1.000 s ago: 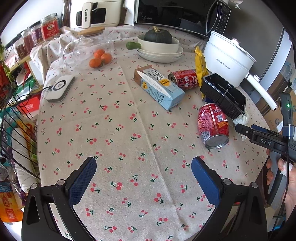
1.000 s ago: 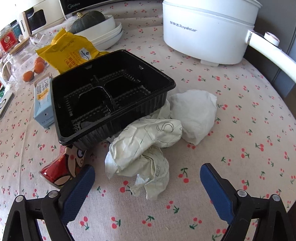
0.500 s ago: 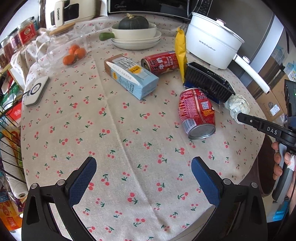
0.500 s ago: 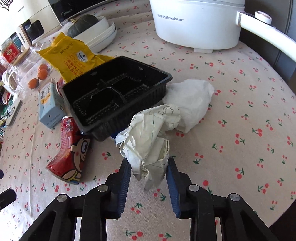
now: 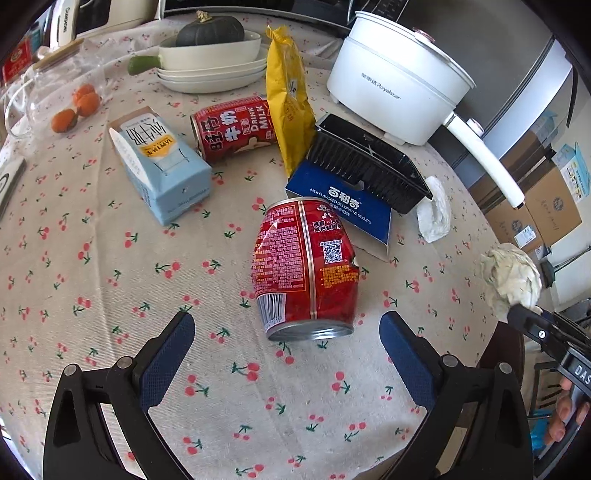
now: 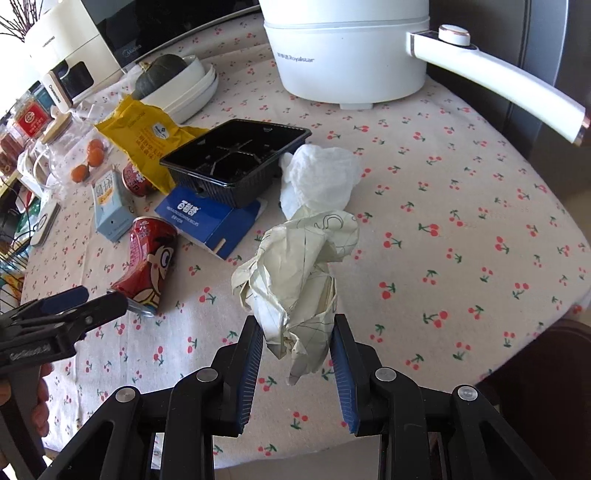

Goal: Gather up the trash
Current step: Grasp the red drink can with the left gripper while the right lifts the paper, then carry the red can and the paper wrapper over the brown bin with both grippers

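My right gripper [image 6: 297,336] is shut on a crumpled cream paper ball [image 6: 295,273], held above the cherry-print tablecloth [image 6: 461,236]; the same paper ball [image 5: 511,280] shows at the right of the left wrist view. My left gripper [image 5: 286,338] stands open just in front of a dented red can [image 5: 306,266] lying on its side, not touching it. The dented red can [image 6: 147,262] also lies left of the held paper. A white tissue wad [image 6: 317,177], a black plastic tray [image 6: 236,158], a blue biscuit box [image 5: 343,206], a second red can [image 5: 232,127], a yellow snack bag [image 5: 290,96] and a light-blue milk carton [image 5: 162,166] lie behind.
A white electric pot [image 5: 399,77] with a long handle stands at the back right. Stacked white dishes with a dark squash [image 5: 210,33] sit at the back. A glass container with oranges [image 5: 74,107] is at the left. The table edge [image 6: 554,306] runs close on the right.
My right gripper closed on the crumpled paper and lifted it off the table. My left gripper moved toward the dented red can, which now lies just ahead of its open fingers.
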